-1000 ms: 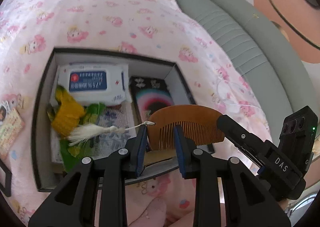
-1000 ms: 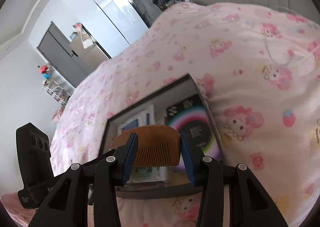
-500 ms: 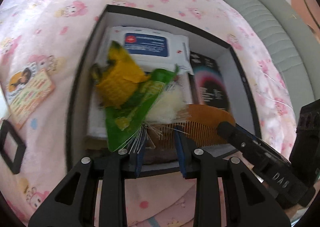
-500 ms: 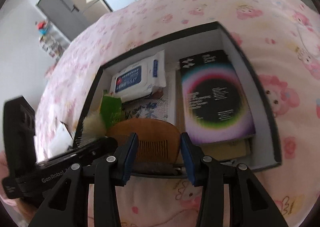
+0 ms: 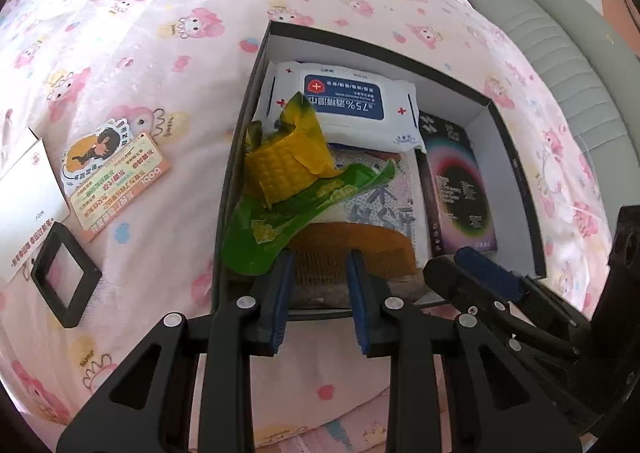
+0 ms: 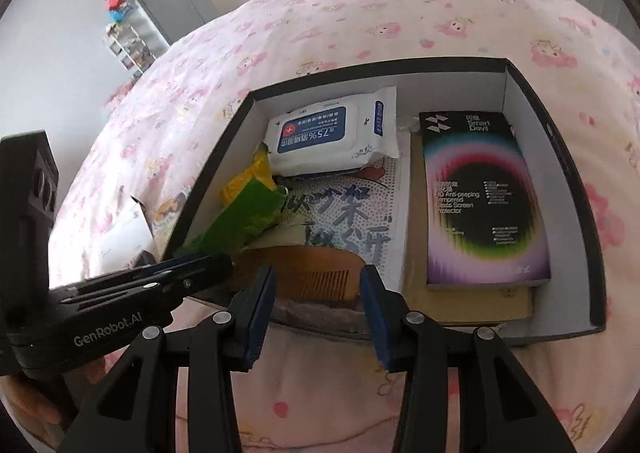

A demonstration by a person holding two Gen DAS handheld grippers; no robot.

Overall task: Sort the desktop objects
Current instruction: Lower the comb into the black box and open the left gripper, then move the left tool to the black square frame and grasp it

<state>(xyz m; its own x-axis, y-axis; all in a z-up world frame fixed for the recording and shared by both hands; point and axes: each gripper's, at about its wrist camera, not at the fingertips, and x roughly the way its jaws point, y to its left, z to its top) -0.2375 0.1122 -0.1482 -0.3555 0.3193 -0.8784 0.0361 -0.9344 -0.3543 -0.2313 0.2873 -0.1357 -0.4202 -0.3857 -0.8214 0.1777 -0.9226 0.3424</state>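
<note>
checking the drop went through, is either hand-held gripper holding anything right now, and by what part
Nothing is held. Both the left hand-held gripper and the right hand-held gripper are open; the wooden comb lies in the box.

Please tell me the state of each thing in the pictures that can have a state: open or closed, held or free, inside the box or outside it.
Box: open, no lid on it.
Wooden comb: inside box, lying flat, not gripped.
Wipes pack: inside box, flap closed.
Screen protector package: inside box, lying flat.
Corn toy: inside box, resting on other items.
Cards: outside box, on the blanket.
Small black frame: outside box.
Left gripper: open, holds nothing.
Right gripper: open, holds nothing.
</note>
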